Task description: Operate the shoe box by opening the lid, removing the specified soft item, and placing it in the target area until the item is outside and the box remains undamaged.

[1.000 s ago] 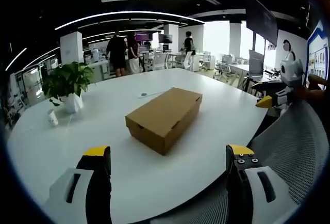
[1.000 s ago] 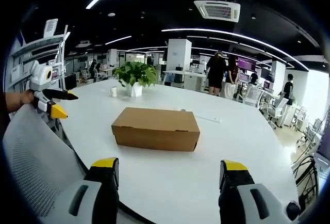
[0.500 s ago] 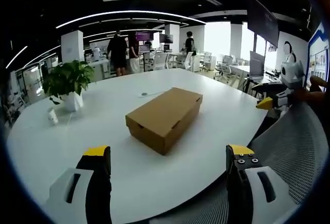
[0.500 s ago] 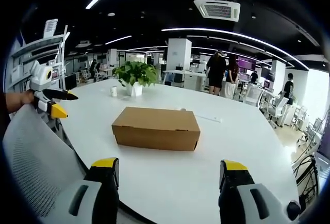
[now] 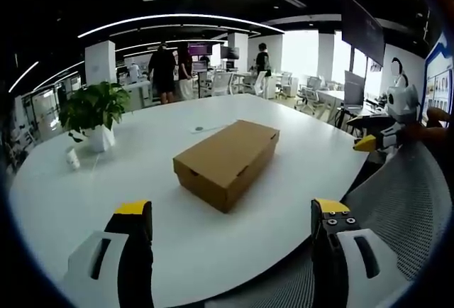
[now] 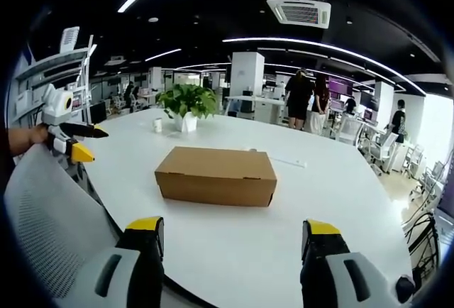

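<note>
A brown cardboard shoe box (image 5: pixel 225 160) lies shut on the white table (image 5: pixel 142 180), its lid down; what is inside is hidden. My left gripper (image 5: pixel 231 212) stands open, short of the table's near edge and well clear of the box. In the right gripper view the same shoe box (image 6: pixel 216 176) sits mid-table, and my right gripper (image 6: pixel 234 226) is open, also apart from it. The right gripper (image 5: pixel 379 136) comes into the left gripper view from the right. The left gripper (image 6: pixel 71 141) comes into the right gripper view from the left, held in a hand.
A potted plant (image 5: pixel 93 115) and a small white cup (image 5: pixel 73 160) stand at the table's far side. A grey mesh chair back (image 5: pixel 408 201) lies between the grippers and the table. Several people (image 5: pixel 164 72) stand by desks far behind.
</note>
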`<state>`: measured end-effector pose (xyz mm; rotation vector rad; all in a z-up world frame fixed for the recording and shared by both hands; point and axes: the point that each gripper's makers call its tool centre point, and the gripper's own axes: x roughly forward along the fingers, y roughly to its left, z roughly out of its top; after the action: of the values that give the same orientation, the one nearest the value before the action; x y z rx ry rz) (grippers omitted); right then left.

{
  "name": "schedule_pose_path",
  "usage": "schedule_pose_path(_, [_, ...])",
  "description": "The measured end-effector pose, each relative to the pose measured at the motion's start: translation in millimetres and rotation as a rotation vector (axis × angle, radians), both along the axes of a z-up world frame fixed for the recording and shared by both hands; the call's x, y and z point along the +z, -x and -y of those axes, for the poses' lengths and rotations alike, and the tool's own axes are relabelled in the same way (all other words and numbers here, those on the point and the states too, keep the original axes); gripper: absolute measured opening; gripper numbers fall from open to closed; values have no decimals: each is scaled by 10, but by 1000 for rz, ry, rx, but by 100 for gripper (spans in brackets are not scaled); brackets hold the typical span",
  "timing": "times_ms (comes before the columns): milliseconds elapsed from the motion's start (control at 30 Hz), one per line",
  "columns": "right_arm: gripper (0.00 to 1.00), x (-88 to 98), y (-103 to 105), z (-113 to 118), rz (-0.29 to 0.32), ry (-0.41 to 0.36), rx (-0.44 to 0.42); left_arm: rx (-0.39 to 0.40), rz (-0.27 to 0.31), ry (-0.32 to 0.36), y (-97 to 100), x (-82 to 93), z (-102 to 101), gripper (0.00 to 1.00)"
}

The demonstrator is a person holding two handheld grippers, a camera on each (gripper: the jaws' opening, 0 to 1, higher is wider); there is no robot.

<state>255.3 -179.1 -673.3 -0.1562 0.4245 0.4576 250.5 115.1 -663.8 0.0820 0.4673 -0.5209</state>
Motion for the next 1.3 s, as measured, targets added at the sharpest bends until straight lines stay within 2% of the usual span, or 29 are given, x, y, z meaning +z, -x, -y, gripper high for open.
schedule_pose_path(433, [78, 2, 2, -9, -1, -10, 2, 3, -3, -6, -4, -10, -5, 97])
schedule_pose_path(733, [79, 4, 2, 16, 2, 7, -6, 12, -16, 36, -10, 9, 8, 100])
schedule_pose_path(833, [79, -34, 14, 39, -23, 20, -12, 2, -25, 31, 5, 0, 26, 100])
schedule_pose_path(933, [79, -18, 10, 54, -23, 11, -17, -5, -34, 24, 15, -11, 28, 100])
schedule_pose_path(1300, [84, 35, -6, 70, -28, 31, -13, 17, -31, 40, -42, 87, -12, 100])
